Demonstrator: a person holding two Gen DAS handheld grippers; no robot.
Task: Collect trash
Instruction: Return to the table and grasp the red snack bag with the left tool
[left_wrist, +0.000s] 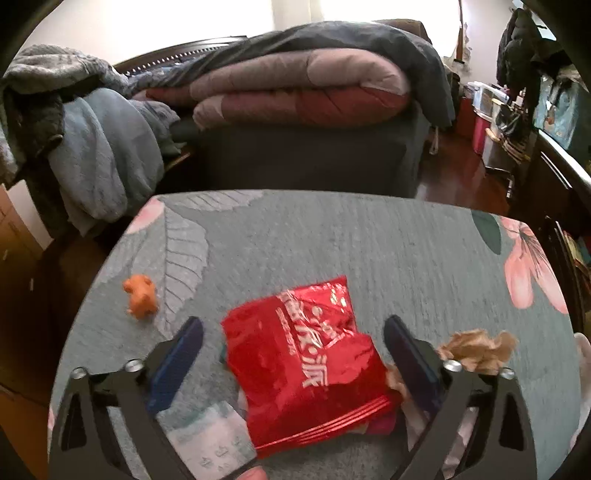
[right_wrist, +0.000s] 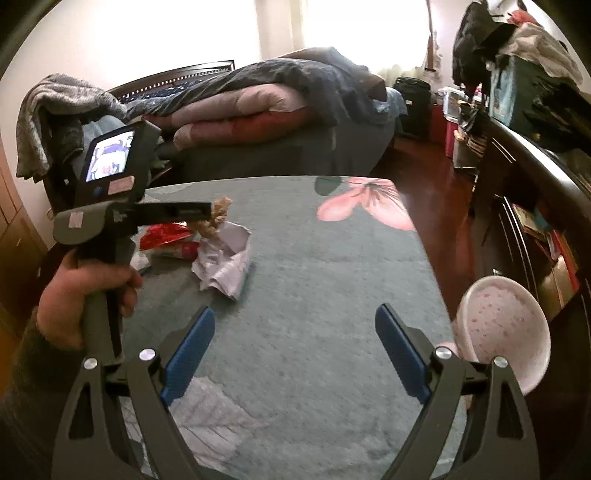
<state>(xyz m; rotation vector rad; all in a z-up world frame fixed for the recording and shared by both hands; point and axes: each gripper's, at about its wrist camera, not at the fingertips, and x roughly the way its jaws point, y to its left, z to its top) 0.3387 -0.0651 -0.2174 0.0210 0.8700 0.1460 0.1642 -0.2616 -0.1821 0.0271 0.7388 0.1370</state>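
The left gripper hovers low over the worktop with its jaws spread wide on either side of the red wrapper, apparently lined up to close on it, since it lies crumpled among the other litter. A brown paper wad sits just beside the right jaw, an orange scrap further left. The right gripper waits, jaws apart and empty, near the pink bowl, probably the bin for collected trash.

wrapper on table | paper wad right | bed behind
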